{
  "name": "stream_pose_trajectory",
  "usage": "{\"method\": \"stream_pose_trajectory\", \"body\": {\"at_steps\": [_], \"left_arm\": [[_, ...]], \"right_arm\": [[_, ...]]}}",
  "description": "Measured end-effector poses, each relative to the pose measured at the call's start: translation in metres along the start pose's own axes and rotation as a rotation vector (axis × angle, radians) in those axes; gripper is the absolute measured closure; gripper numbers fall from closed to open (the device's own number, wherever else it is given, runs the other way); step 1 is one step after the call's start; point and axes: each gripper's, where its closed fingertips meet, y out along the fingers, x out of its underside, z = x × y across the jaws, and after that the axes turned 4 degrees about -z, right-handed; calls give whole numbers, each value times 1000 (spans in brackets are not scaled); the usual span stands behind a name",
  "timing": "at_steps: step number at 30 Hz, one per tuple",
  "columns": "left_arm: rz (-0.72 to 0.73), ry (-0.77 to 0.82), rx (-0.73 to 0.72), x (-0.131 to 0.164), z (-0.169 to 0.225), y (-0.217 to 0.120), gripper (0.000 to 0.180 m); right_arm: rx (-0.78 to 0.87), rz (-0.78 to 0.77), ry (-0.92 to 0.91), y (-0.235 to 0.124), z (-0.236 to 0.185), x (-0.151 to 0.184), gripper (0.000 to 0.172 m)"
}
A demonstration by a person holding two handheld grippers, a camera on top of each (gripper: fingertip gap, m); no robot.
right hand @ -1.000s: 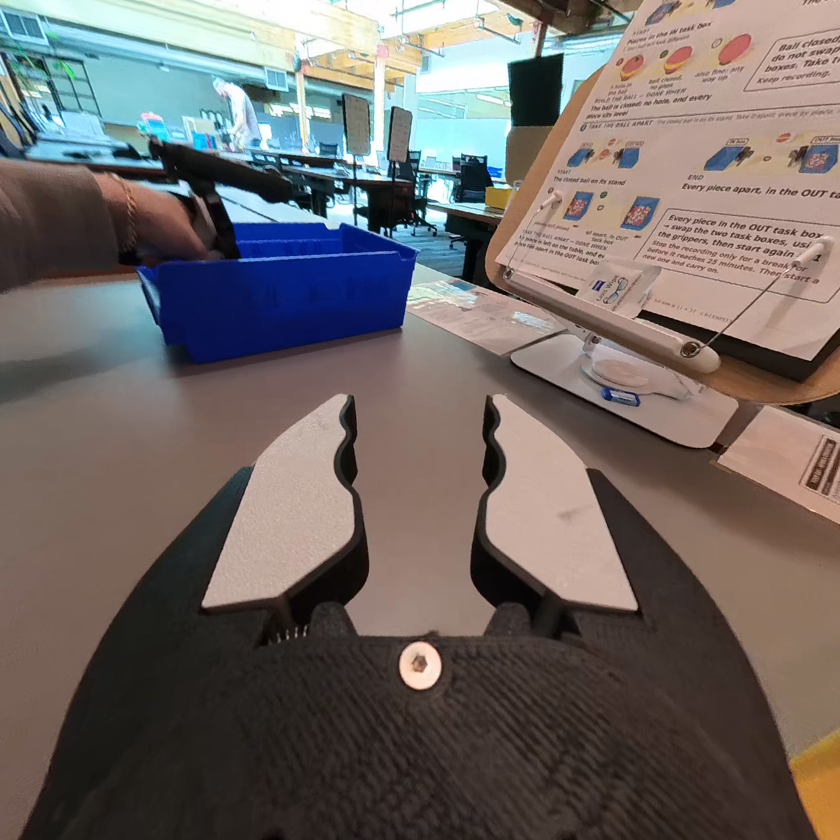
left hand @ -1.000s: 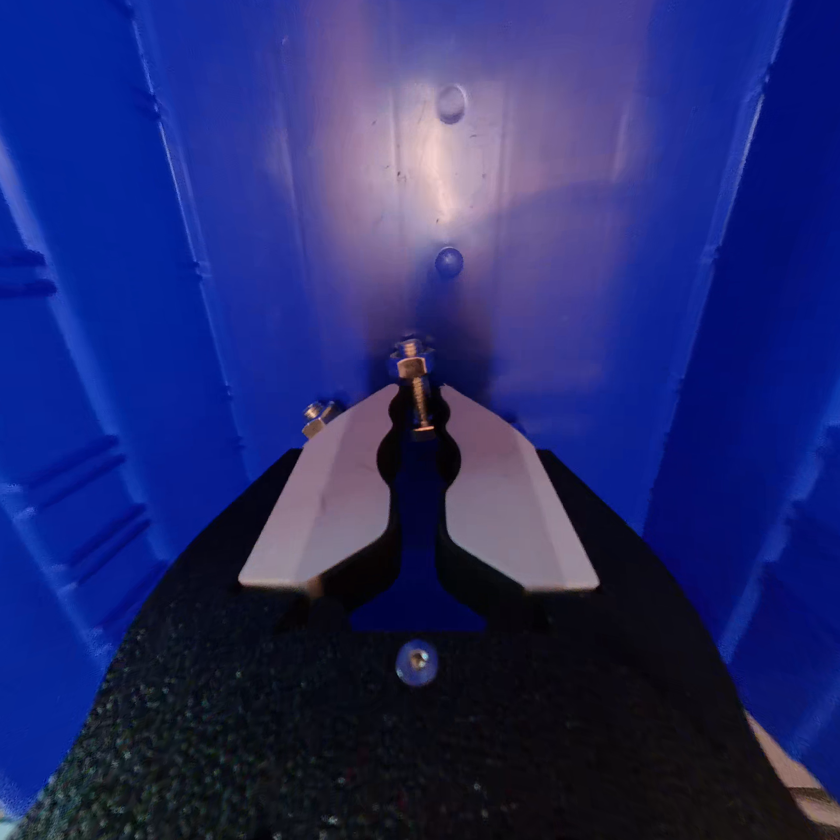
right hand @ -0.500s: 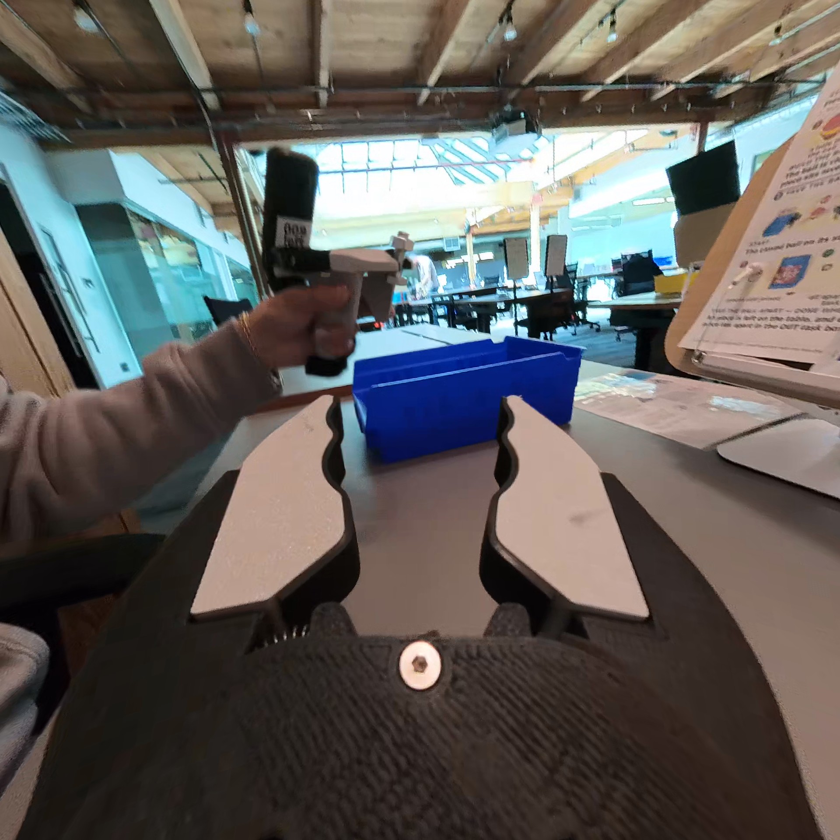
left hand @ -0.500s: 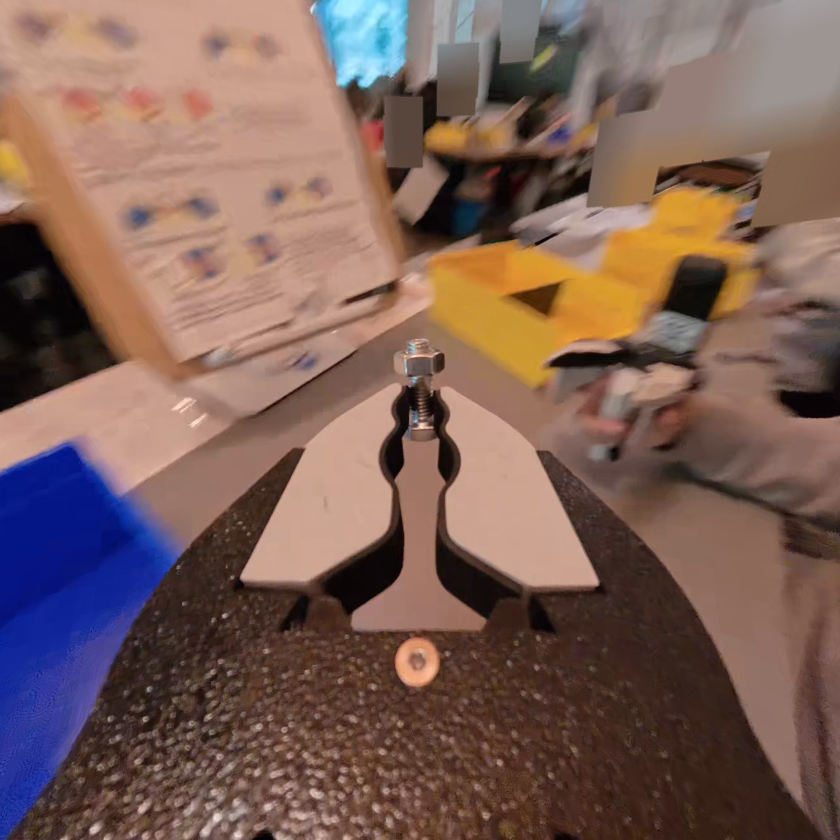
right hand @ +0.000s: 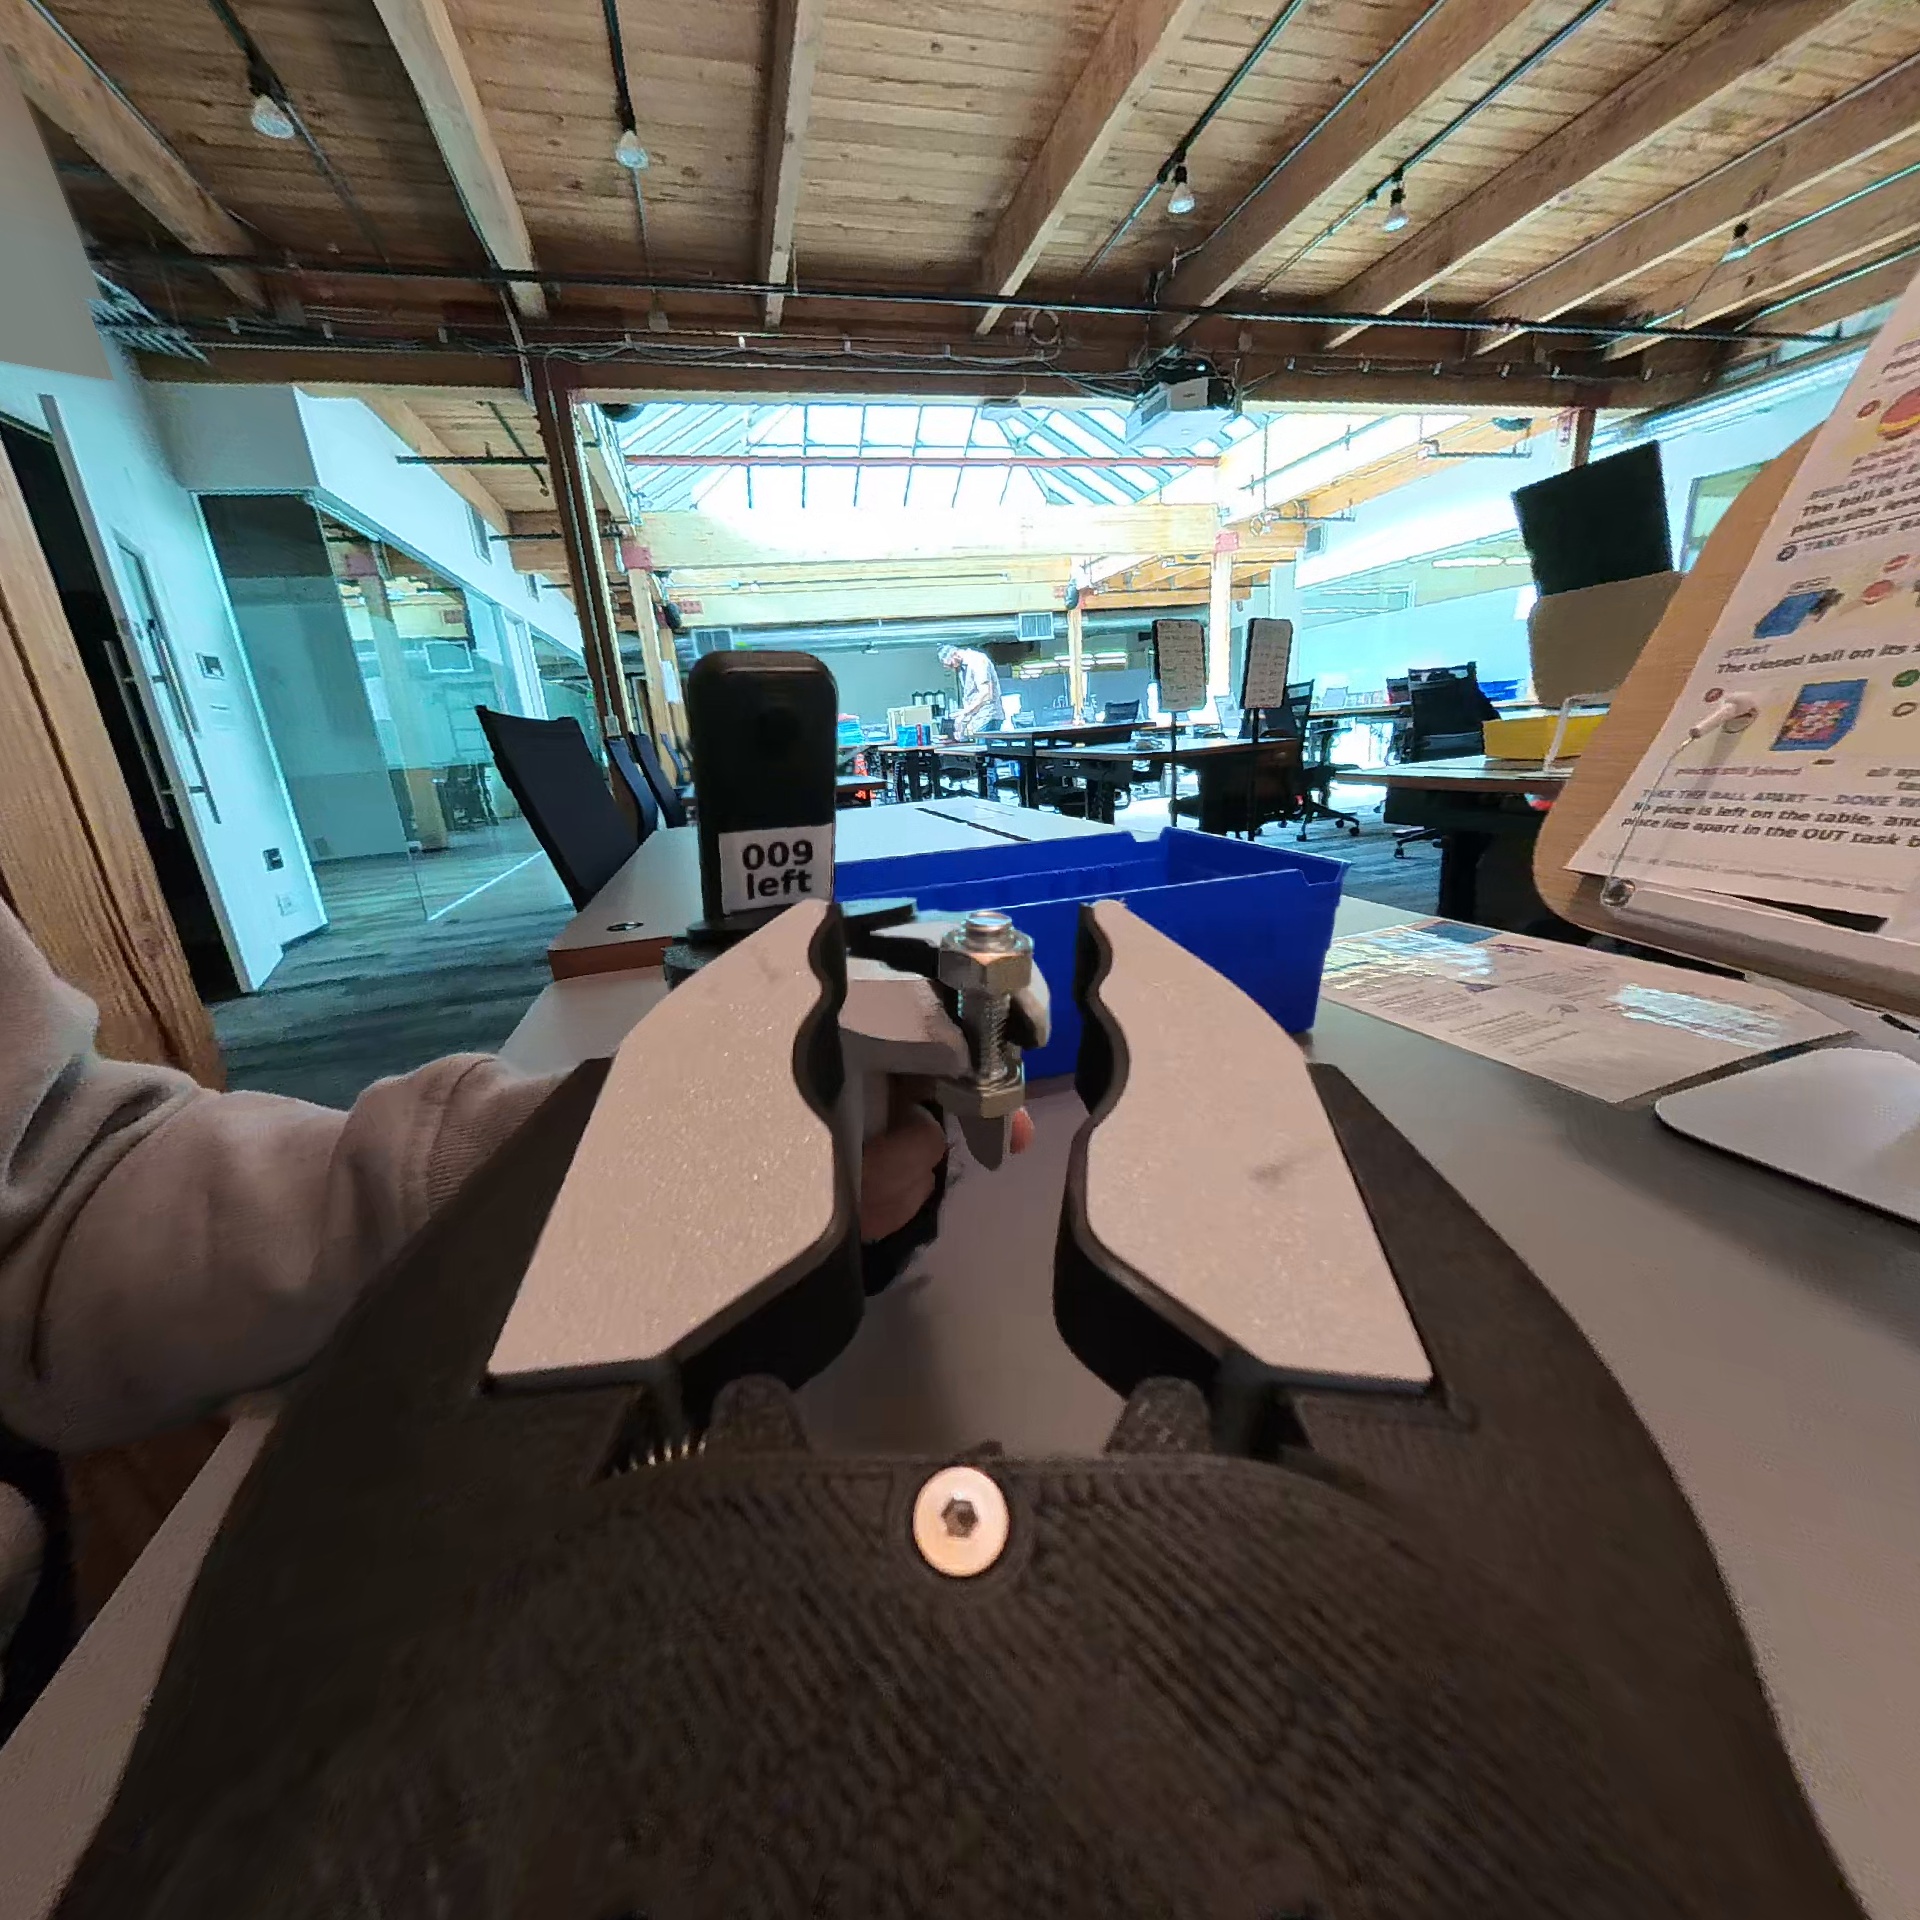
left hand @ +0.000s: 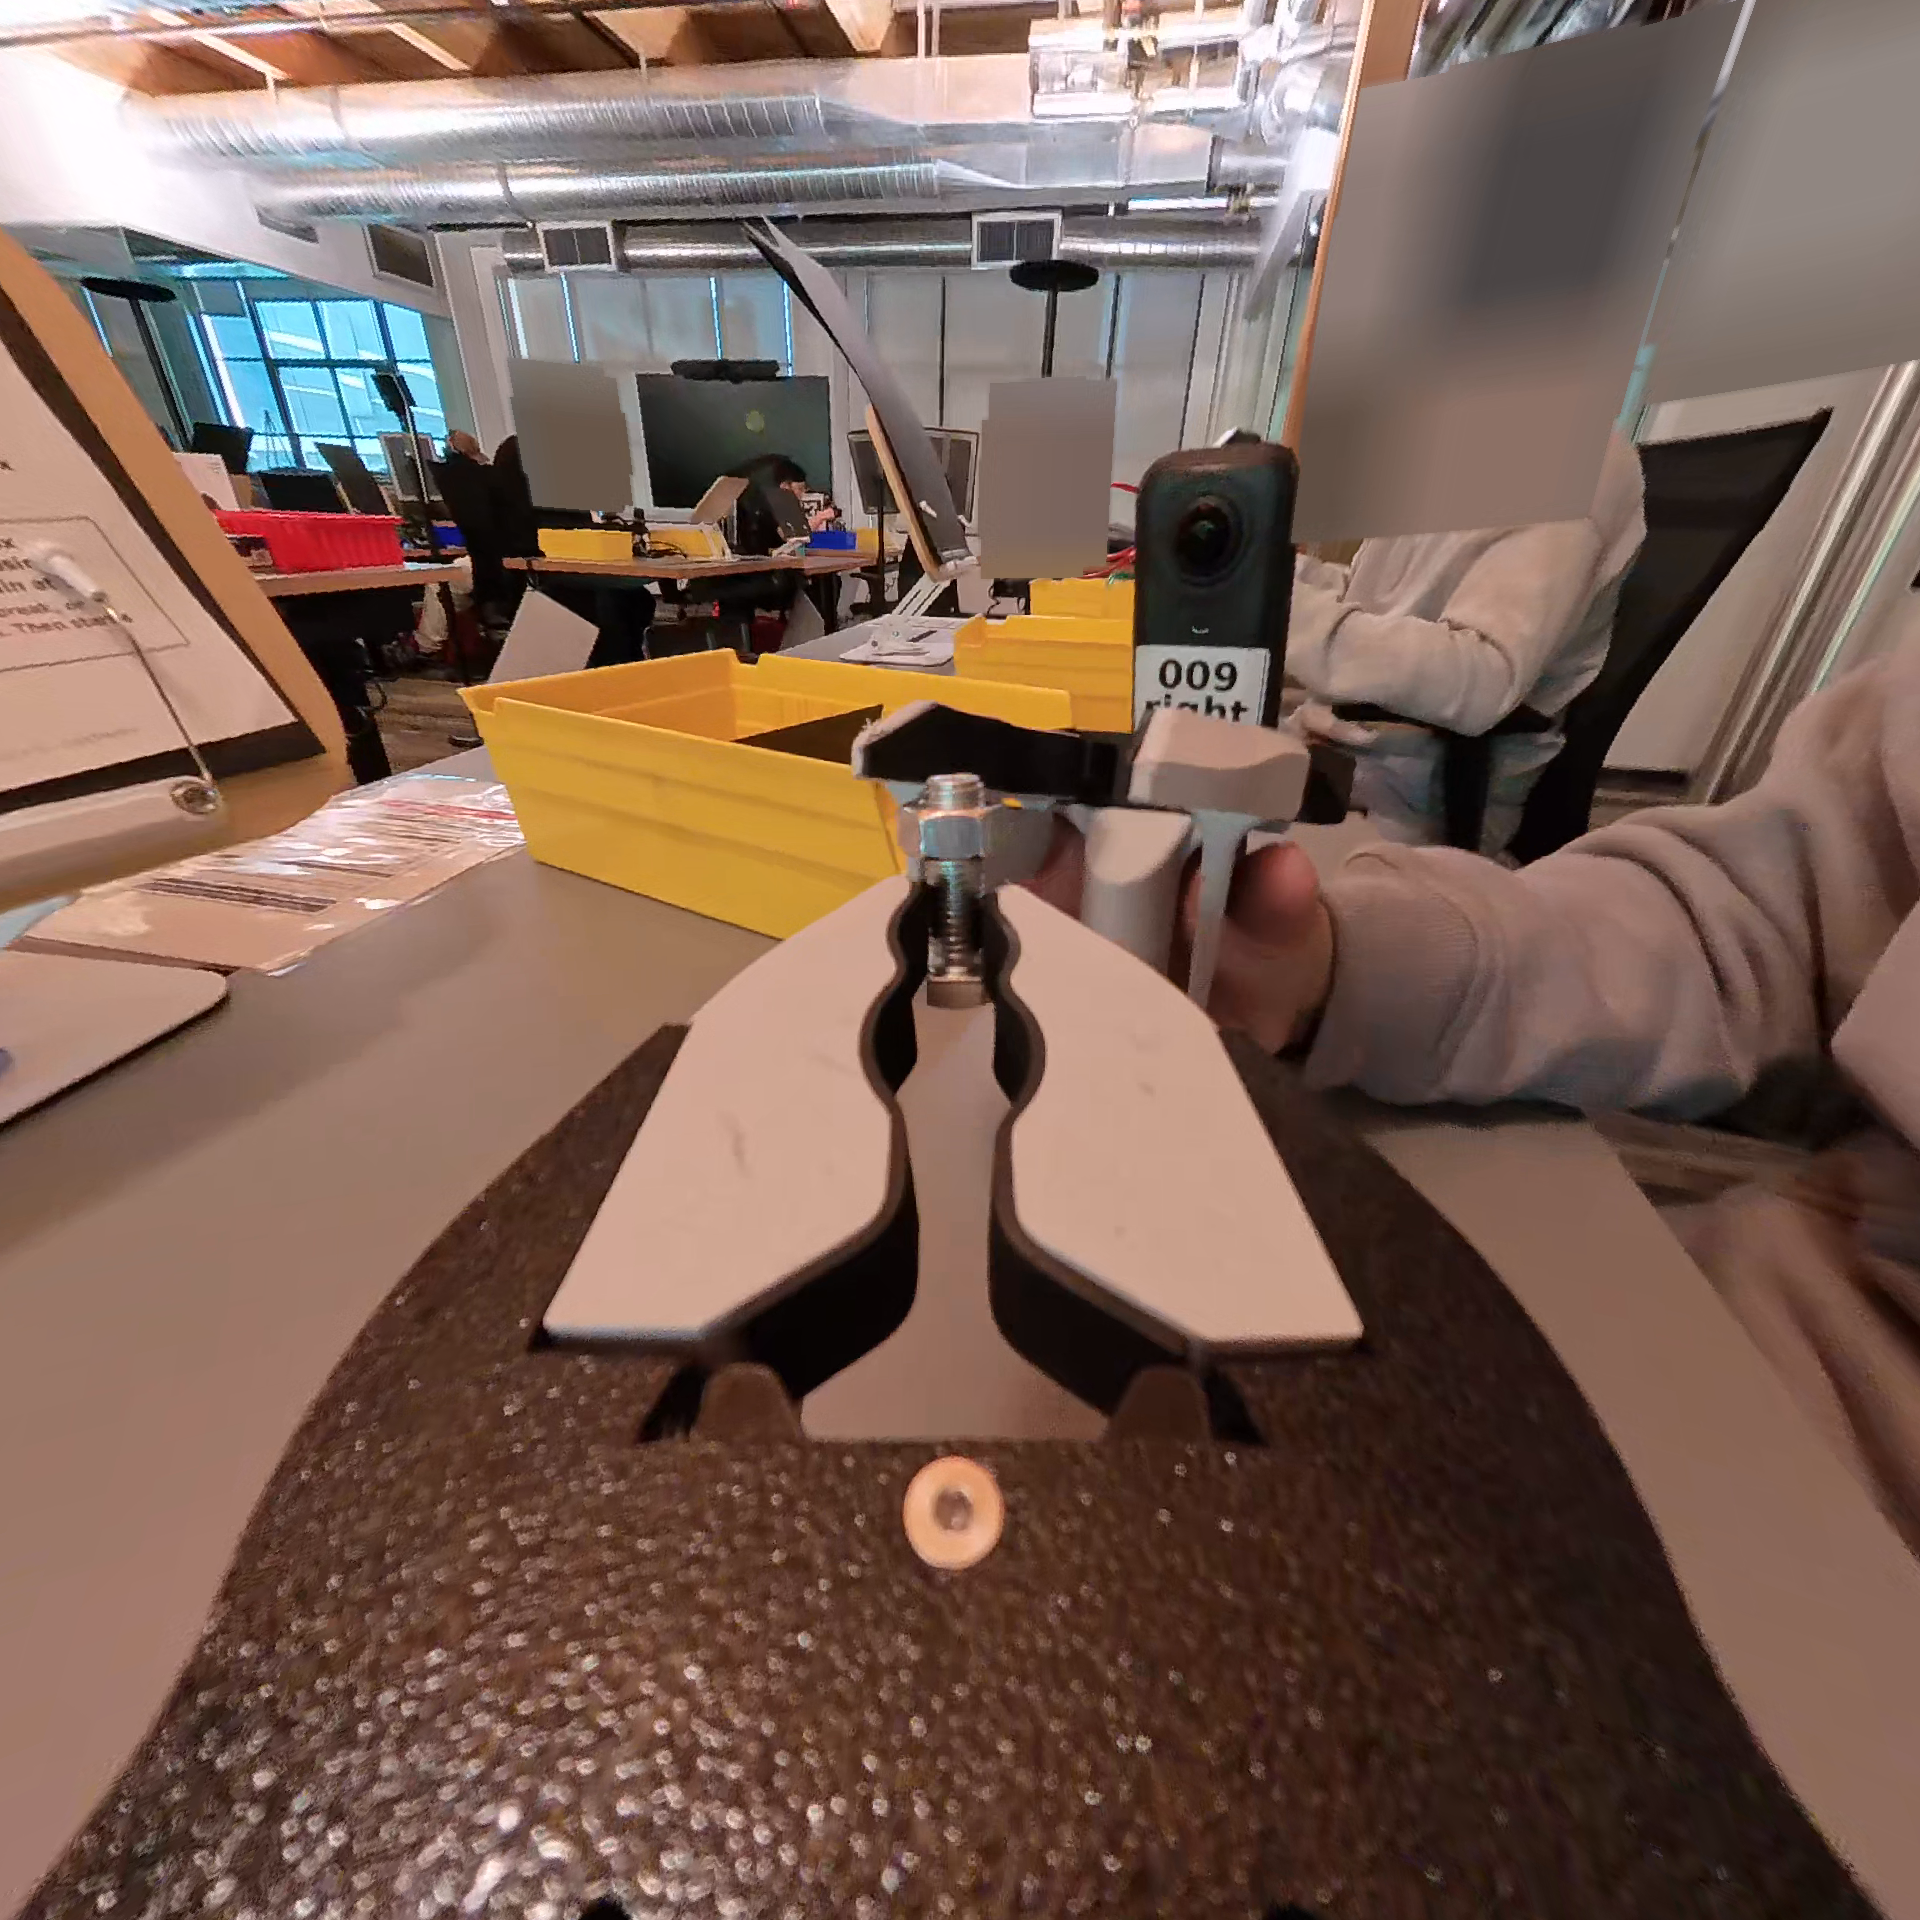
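Note:
My left gripper (left hand: 954,920) is shut on a silver bolt (left hand: 954,914), gripping its lower shaft near the head. The bolt stands upright with a hex nut (left hand: 951,826) threaded near its top. My right gripper (right hand: 956,935) is open. Its two fingers (right hand: 727,1091) stand either side of the nut (right hand: 987,961), with a gap on each side. In the left wrist view the right gripper (left hand: 997,758) reaches in from the right, just behind the nut. In the right wrist view the left gripper (right hand: 914,1018) holds the bolt (right hand: 995,1039) in front of a blue bin (right hand: 1226,914).
A yellow bin (left hand: 665,779) stands on the grey table (left hand: 312,1039) beyond the bolt. A board with printed sheets on a white stand (right hand: 1766,748) is at the right, and a laminated sheet (right hand: 1558,997) lies flat. A person's sleeves and hands (left hand: 1558,956) hold both grippers.
My left gripper lifted the bolt out of the blue bin and swung round to face the right gripper. My right gripper rose to the bolt and its jaws narrowed around the nut.

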Motion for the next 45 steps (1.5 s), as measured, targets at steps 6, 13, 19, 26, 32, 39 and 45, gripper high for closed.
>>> {"method": "stream_pose_trajectory", "body": {"at_steps": [6,13,19,26,32,39,45], "left_arm": [[-2,28,-14,1,4,4,172],[-3,48,-16,1,7,4,172],[38,37,-75,-6,-3,-6,172],[69,37,-90,-10,-5,-11,172],[29,80,-78,-5,4,-1,172],[87,55,-106,-13,-2,-9,172],[88,43,-114,-13,-5,-10,172]], "right_arm": [[51,-34,-40,9,-3,8,137],[68,-17,13,5,5,6,147],[138,-33,-39,-2,17,1,138],[83,32,27,-8,15,-11,132],[88,-25,-21,0,9,-3,136],[186,-55,-2,-9,31,-1,140],[116,37,80,-14,28,-13,130]]}}
